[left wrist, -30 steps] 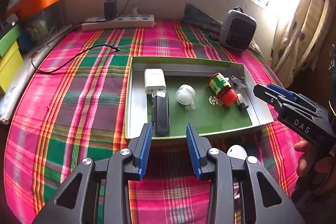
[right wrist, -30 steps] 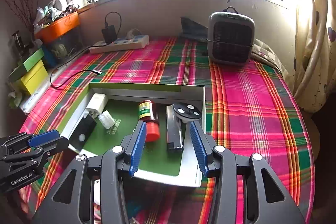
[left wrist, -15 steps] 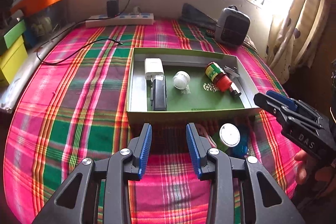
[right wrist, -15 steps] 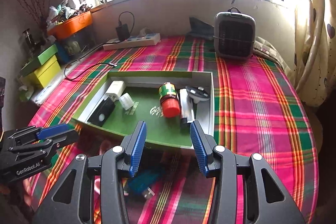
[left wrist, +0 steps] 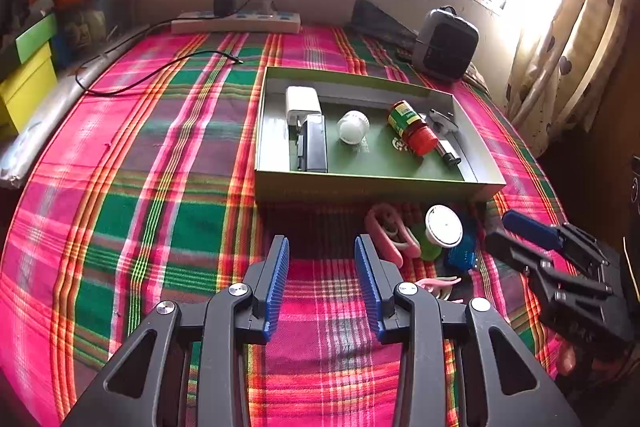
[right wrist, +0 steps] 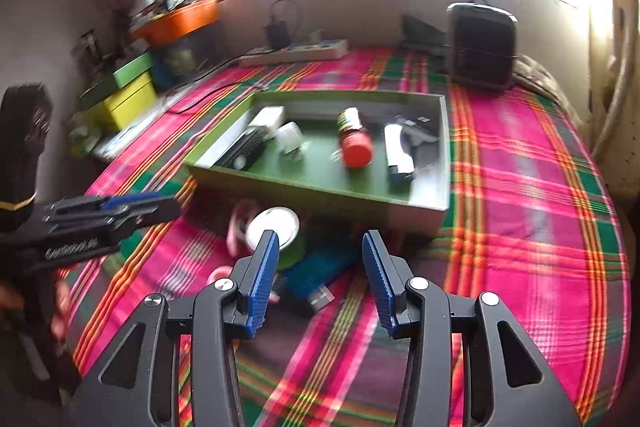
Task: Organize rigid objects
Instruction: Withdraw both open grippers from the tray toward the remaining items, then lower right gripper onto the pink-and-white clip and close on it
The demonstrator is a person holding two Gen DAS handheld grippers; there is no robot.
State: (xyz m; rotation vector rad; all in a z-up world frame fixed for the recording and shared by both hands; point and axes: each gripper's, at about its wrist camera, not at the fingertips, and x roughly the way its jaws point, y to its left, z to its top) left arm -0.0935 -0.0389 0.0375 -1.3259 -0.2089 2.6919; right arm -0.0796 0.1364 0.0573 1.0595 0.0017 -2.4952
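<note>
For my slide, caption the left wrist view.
Open left gripper hovers over plaid cloth before a green box of sorted items, loose pieces beside it.

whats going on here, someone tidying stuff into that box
Yes. A person holds a gripper in each hand over a plaid cloth. The green box already holds a white adapter, a black device, a white cap, a red-lidded bottle and a stapler-like tool. Both the left gripper and the right gripper are open and empty. Pink, green and blue items lie outside the box.
</note>
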